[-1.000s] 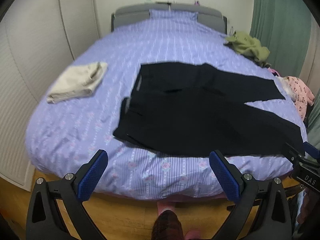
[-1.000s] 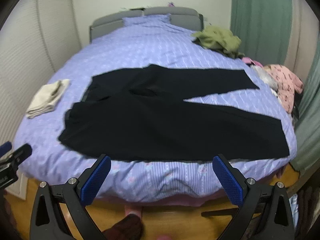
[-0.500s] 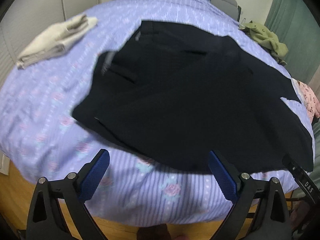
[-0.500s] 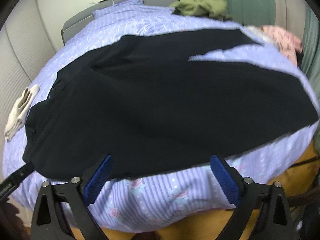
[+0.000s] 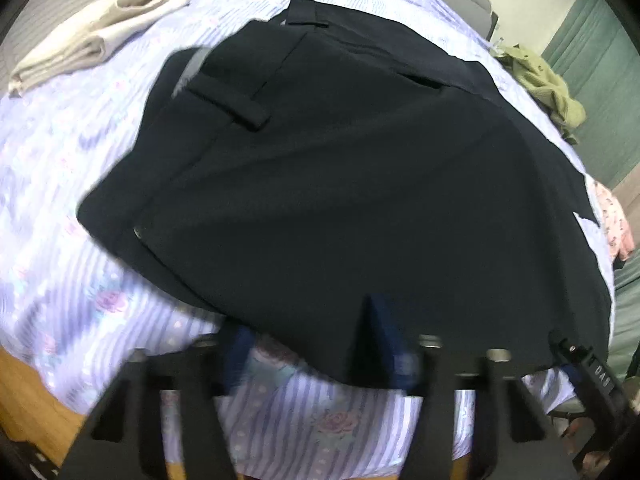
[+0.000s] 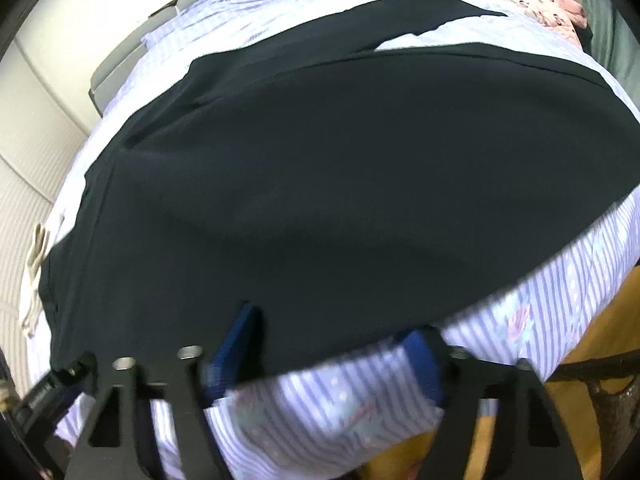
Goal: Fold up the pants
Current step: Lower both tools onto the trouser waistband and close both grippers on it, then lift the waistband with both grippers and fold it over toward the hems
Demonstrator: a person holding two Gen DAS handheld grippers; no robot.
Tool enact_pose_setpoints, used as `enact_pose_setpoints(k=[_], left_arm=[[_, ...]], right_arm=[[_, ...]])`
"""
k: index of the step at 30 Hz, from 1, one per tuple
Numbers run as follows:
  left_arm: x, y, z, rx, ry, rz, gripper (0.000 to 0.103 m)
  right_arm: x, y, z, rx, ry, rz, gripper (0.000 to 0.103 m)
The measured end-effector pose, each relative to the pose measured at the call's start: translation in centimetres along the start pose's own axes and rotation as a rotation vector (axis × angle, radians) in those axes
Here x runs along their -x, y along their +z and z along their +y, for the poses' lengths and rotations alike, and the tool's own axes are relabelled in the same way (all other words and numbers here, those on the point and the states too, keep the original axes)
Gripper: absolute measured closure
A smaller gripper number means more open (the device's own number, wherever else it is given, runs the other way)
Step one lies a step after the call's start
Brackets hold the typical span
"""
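Lavender striped bedding with rose prints covers the bed (image 5: 60,208) in front of you, and the black flat-laid pants (image 5: 360,184) are spread across it, waistband toward nine o'clock in the left wrist view, legs running off toward three o'clock. No fold shows yet: the two legs lie apart, with a wedge of sheet between them at one o'clock in the right wrist view.

Your left gripper (image 5: 316,352) has just been closing its fingers at six o'clock on the near hem of the pants; one blue pad sits under the cloth edge and a ridge of fabric rises between them, so it looks like a pinch on the pants, though blur hides the contact. Your right gripper (image 6: 332,352) has also been closing, its fingers still spread, one pad on the black cloth and one on the sheet.

Everything remains: lift the near edge, carry it over the far leg, then fold lengthwise.
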State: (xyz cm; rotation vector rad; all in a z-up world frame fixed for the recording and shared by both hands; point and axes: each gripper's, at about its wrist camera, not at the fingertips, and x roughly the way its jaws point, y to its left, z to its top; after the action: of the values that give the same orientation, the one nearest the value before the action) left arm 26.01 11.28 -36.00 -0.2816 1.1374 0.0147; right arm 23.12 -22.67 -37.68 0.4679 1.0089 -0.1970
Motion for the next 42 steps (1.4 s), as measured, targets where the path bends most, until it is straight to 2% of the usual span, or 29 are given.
enact_pose_setpoints(k=[1,3,4,10,15,17,22,25,29,35,42], left_arm=[[0.5,0.4,-0.1,-0.003,0.014,-0.005,0.075],[1.8,1.1,-0.6,-0.02,0.022,-0.014,0.086],[2.4,1.4,-1.0,-0.03,0.02,-0.018,0.088],[7.8,4.9,-4.0,-0.102,-0.024,-0.076,0.091],[12.0,10.3,-6.4,-0.173,-0.034,-0.181,0.092],[12.8,13.0,-7.1,-0.193,-0.048,-0.212,0.092],[13.2,19.6,-7.2,-0.187,-0.089,-0.238,0.093],[12.2,24.0,-7.7,-0.193,-0.114,-0.247,0.093],[9.0,29.0,-8.9,-0.225,-0.104,-0.236,0.093],[2.4,33.5,-10.4,-0.264,-0.048,-0.212,0.093],[-7.0,37.2,-9.7,-0.175,-0.007,-0.077,0.093]], right_arm=[[0.1,0.5,0.0,0.002,0.014,0.005,0.063],[0.4,1.9,0.0,-0.003,0.049,0.043,0.077],[0.5,2.5,0.3,0.001,0.051,0.05,0.081],[6.2,7.9,3.6,0.102,0.019,-0.052,0.089],[9.4,13.4,5.4,0.056,0.047,-0.093,0.089],[10.5,15.1,6.4,0.074,0.031,-0.116,0.089],[11.0,20.3,10.2,0.103,0.019,-0.167,0.089],[10.2,23.6,12.6,0.135,0.003,-0.195,0.089],[7.2,27.2,14.6,0.141,-0.001,-0.183,0.089],[-0.4,32.5,16.6,0.171,-0.009,-0.122,0.089],[-9.7,35.1,18.3,0.283,-0.034,-0.011,0.089]])
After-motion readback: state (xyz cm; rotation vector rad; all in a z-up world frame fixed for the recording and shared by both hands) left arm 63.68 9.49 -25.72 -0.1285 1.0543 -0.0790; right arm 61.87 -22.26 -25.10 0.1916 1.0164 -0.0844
